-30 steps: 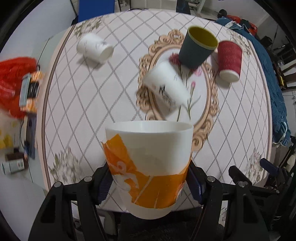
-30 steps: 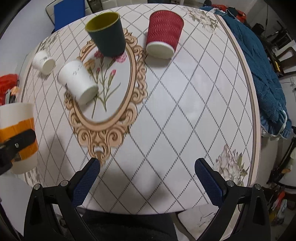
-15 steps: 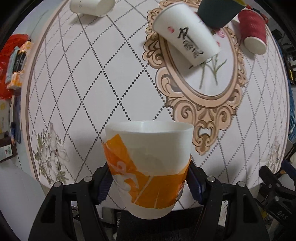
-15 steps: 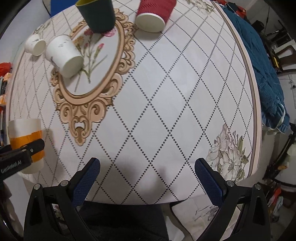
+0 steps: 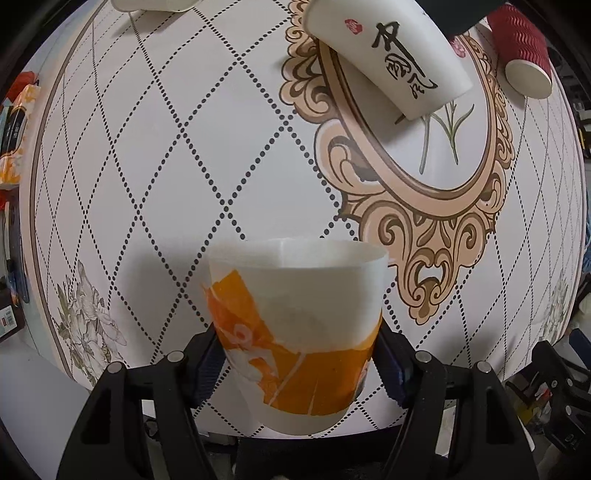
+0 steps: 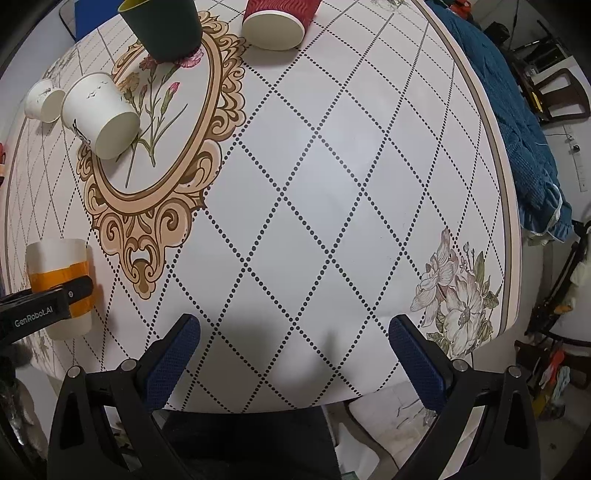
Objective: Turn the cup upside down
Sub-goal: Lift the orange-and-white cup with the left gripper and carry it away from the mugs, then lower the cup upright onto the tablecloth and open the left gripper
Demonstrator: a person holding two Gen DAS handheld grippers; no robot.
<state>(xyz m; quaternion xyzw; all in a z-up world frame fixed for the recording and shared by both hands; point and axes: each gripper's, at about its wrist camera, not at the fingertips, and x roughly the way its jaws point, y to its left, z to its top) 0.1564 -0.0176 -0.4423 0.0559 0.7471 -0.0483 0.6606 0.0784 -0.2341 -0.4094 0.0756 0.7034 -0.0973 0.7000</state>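
Observation:
My left gripper (image 5: 299, 354) is shut on a white cup with orange print (image 5: 295, 325), its wider end pointing away from the camera toward the table (image 5: 184, 166). In the right wrist view the same cup (image 6: 59, 284) hangs at the near left table edge, clamped by the left gripper's black finger (image 6: 48, 301). Whether it touches the table I cannot tell. My right gripper (image 6: 295, 354) is open and empty over the near middle of the table (image 6: 332, 166).
A white cup with black calligraphy (image 5: 391, 55) lies on its side on the oval flower motif. A dark green cup (image 6: 162, 26), a red ribbed cup (image 6: 277, 18) and a small white cup (image 6: 42, 99) stand farther back. A blue quilt (image 6: 517, 110) lies at right.
My left gripper has carried the orange-print cup lower and closer to the table's near left part. The right gripper has also moved down toward the table, still open.

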